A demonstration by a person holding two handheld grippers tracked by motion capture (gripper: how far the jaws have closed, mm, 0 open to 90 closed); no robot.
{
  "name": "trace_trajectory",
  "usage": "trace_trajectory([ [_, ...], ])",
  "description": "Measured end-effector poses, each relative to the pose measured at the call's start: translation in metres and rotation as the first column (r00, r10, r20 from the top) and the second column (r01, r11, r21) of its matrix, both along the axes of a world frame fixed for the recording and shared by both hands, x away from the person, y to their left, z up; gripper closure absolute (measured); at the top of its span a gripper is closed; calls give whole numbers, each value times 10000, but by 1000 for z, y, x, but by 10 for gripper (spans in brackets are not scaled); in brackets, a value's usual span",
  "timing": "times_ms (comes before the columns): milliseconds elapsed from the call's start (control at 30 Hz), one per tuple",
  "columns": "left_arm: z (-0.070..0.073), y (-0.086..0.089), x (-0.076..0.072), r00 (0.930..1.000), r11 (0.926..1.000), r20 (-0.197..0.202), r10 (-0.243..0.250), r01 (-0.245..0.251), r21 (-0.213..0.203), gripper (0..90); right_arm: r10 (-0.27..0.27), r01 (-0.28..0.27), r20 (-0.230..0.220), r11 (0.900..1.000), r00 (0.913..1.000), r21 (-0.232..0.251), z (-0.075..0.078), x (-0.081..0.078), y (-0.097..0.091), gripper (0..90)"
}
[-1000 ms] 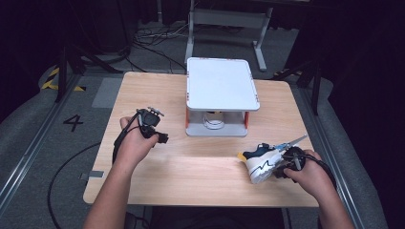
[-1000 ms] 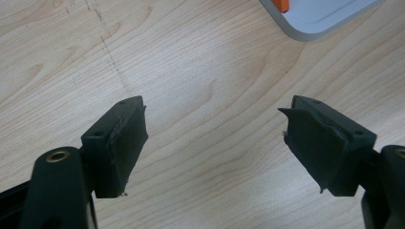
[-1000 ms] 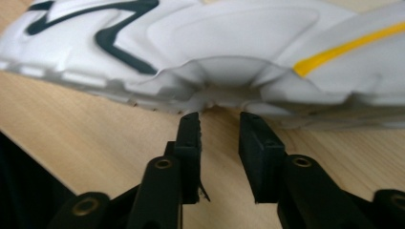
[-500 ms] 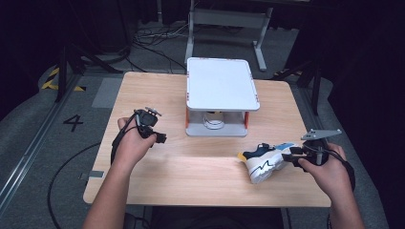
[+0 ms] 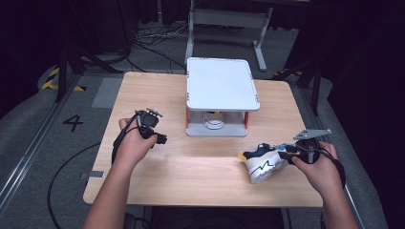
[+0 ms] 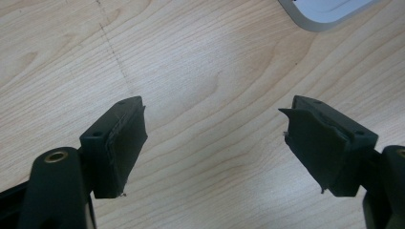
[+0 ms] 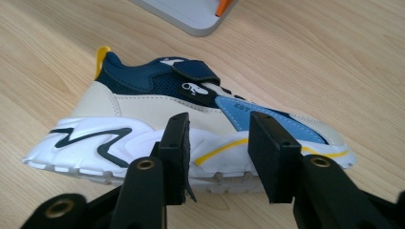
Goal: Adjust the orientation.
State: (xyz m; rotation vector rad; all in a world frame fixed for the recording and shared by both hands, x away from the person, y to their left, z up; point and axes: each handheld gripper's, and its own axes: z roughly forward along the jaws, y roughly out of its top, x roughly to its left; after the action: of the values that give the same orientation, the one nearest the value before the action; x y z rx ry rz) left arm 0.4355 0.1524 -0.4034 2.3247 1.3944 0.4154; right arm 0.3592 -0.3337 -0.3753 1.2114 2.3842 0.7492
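- wooden table (image 5: pixel 191 176), light grain, rectangular; serves as base for all items listed.
- white stand (image 5: pixel 222 95), flat top on orange legs, at the far middle of the table; a small round white item sits under its top, too small to identify.
- child's sneaker (image 5: pixel 262 162), white sole with black zigzag, cream side, navy upper, blue panel, yellow trim and heel tab; on the table in front of the stand and off toward its right corner, near the table's right front edge. in the right gripper view (image 7: pixel 191 119) it appears side-on, sole toward the camera.
- right gripper (image 5: pixel 286 153), hand-held, at the sneaker's right end, level with it; jaws partly apart and just been closing, set in front of the sneaker's sole and side. whether the pads press on it cannot be told from the right gripper view (image 7: pixel 217 143).
- left gripper (image 5: pixel 160 138), hand-held, over bare table left of the stand, well apart from the sneaker; jaws wide apart with nothing between, as seen in the left gripper view (image 6: pixel 215 143).
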Motion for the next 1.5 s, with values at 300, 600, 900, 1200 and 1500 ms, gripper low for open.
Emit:
trace_trajectory([
  [300,0,0,1,10000,10000,22,-96,96,18,218,-770,600,-1345,9901,9879,-1267,11,-17,-9,747],
  [600,0,-5,4,9997,9997,-11,-225,225,-34,217,-1235,873,-3110,9880,9423,-1277,5,-21,-29,791],
  [900,2,-4,3,9998,9998,50,-175,175,-82,217,-1367,970,-3756,9877,9166,-1228,-1,-19,-40,788],
  [1200,1,-5,4,9998,9998,14,-198,198,-74,217,-1834,1248,-3673,9762,9118,-1775,-10,-10,-53,707],
  [1500,0,-2,3,9999,9998,-16,-140,140,-112,216,-1423,1424,-1344,9898,9807,-85,-48,23,-51,699],
])
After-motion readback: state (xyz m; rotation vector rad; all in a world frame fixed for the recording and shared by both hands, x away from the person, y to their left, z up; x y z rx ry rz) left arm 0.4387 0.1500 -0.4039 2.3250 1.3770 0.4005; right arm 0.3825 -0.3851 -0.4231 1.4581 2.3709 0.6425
